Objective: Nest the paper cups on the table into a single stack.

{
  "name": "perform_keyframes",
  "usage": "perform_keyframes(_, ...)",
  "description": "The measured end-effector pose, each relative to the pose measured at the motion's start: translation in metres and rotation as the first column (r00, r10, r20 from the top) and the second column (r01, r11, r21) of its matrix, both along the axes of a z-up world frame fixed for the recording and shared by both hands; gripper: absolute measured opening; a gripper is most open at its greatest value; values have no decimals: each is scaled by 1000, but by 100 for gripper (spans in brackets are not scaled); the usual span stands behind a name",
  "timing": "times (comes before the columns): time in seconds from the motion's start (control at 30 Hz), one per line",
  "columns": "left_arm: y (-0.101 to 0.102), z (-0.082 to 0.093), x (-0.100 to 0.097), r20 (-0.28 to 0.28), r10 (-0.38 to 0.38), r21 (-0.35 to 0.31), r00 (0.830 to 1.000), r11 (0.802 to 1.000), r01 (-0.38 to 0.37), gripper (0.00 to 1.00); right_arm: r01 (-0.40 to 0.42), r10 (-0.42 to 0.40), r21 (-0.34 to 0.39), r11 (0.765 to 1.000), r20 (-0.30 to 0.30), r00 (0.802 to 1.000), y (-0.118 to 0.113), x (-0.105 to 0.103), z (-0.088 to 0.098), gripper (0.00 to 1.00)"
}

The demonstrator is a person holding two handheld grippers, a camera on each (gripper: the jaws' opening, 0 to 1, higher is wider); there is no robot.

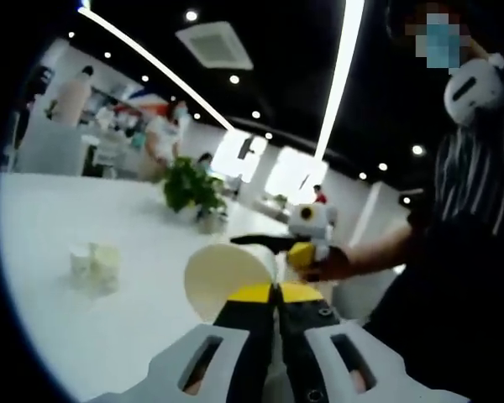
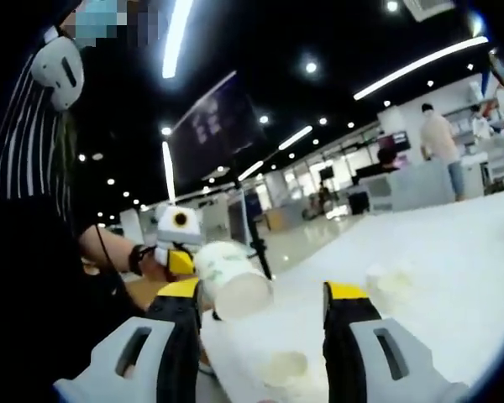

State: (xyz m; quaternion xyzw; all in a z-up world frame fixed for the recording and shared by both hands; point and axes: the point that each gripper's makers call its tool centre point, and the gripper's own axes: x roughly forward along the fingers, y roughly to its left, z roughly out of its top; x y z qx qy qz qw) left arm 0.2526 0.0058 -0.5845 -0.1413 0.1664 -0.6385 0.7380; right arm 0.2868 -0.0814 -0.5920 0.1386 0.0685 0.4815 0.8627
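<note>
Two small cups (image 1: 94,267) sit together far left on the white table (image 1: 59,227) in the left gripper view; a potted plant (image 1: 193,191) stands further back. Left gripper (image 1: 275,291) jaws are pinched together on the rim of a paper cup (image 1: 227,279), held above the table. Right gripper view: that held cup (image 2: 232,279) sits at left by the spread-apart right gripper (image 2: 265,292) jaws, another cup (image 2: 389,284) rests on the table right.

Large open hall with a dark ceiling (image 1: 286,75); long light strips (image 1: 340,75) and small round spotlights (image 1: 191,15) overhead; a square ceiling vent (image 1: 214,44); a white table (image 1: 59,227) with a potted plant (image 1: 193,191); bright windows (image 1: 296,172) behind; a dark screen (image 2: 214,126); people (image 2: 441,138) standing at counters.
</note>
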Motion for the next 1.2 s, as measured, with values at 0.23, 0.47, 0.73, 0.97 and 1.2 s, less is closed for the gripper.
perform_keyframes(0.23, 4, -10, 1, 1, 6, 46, 1000, 999, -6, 0, 49, -48, -21, 999, 14, 999, -12, 11, -1, 62)
perform_keyframes(0.47, 6, -13, 0, 9, 4, 58, 1000, 998, -5, 0, 100, -99, -60, 993, 10, 995, -25, 23, -4, 70)
perform_keyframes(0.73, 5, -21, -3, 17, -5, 96, 1000, 995, 4, 0, 152, -153, -124, 980, 4, 988, -39, 29, -15, 78)
perform_keyframes(0.97, 4, -21, -1, 22, -3, 101, 1000, 995, 1, 0, 214, -216, -158, 964, 5, 976, -52, 35, -24, 90)
perform_keyframes(1.2, 6, -26, -3, 23, -5, 114, 1000, 993, 2, 0, 230, -236, -188, 955, -7, 972, -57, 33, -33, 98)
